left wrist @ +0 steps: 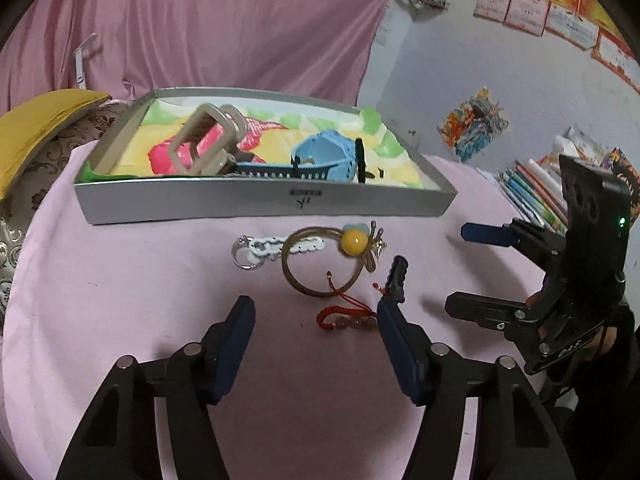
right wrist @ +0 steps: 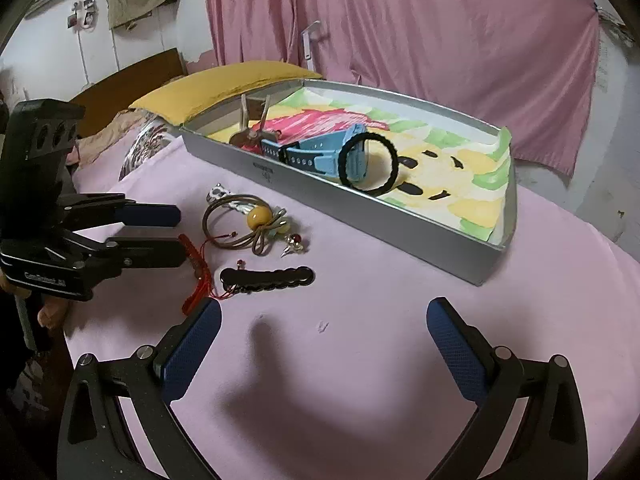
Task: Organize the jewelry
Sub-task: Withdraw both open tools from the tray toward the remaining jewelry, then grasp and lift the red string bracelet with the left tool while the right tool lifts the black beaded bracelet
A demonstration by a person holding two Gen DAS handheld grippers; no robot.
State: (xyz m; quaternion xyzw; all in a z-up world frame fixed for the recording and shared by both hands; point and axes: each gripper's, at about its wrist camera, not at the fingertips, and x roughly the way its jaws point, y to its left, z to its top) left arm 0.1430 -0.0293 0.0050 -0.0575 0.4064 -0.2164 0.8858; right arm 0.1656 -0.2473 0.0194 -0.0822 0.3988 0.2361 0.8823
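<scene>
Loose jewelry lies on a pink cloth in front of a grey box (left wrist: 260, 206) lined with coloured paper. My left gripper (left wrist: 314, 312) is open low over the cloth. A red cord bracelet (left wrist: 344, 316) lies between its fingers, against the right pad; I cannot tell if they touch. Beyond it are a brown hair tie with a yellow bead (left wrist: 354, 240), a white keychain (left wrist: 260, 248) and a black hair clip (left wrist: 398, 276). My right gripper (right wrist: 324, 316) is open over bare cloth, with the black hair clip (right wrist: 268, 278) just ahead to its left.
The grey box (right wrist: 360, 210) holds a beige claw clip (left wrist: 204, 140), a blue watch strap (left wrist: 324, 156) and a black hair tie (right wrist: 368, 164). Small earrings (right wrist: 294, 244) lie near the bead. A yellow pillow (right wrist: 224, 88) sits at the left, stacked books (left wrist: 532, 188) at the right.
</scene>
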